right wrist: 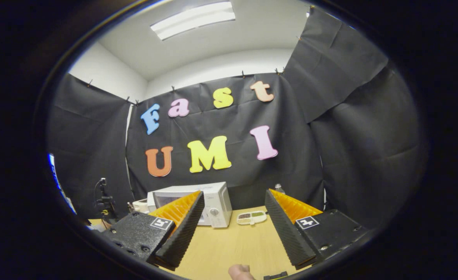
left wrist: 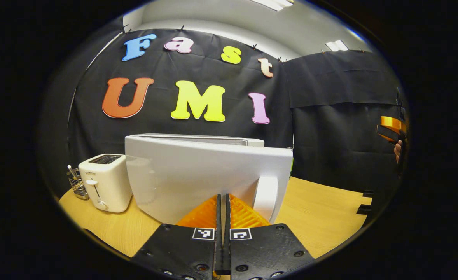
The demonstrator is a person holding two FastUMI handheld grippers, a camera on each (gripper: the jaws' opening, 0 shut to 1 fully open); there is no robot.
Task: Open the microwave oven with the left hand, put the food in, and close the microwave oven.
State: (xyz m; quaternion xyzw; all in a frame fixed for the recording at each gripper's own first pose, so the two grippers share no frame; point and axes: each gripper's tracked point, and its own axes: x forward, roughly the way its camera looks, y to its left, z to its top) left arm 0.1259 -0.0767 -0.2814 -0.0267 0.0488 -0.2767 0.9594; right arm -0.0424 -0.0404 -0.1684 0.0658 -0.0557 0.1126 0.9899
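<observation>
A white microwave point(left wrist: 198, 139) stands on the wooden table point(left wrist: 322, 217). Its door point(left wrist: 190, 175) faces me and looks swung a little out from the body, with the white handle point(left wrist: 266, 196) at its right edge. My left gripper point(left wrist: 222, 197) is shut with nothing between the fingers, its tips low in front of the door just left of the handle. In the right gripper view the microwave point(right wrist: 217, 202) sits far off, and a white food tray point(right wrist: 251, 217) lies on the table to its right. My right gripper point(right wrist: 233, 193) hangs open and well back from both.
A white toaster point(left wrist: 104, 181) and a wire basket point(left wrist: 77, 184) stand left of the microwave. The other gripper point(left wrist: 392, 128) and a hand point(left wrist: 398, 149) show at the far right. A small bottle point(right wrist: 278, 188) stands behind the tray, and a stand point(right wrist: 104, 202) at the left.
</observation>
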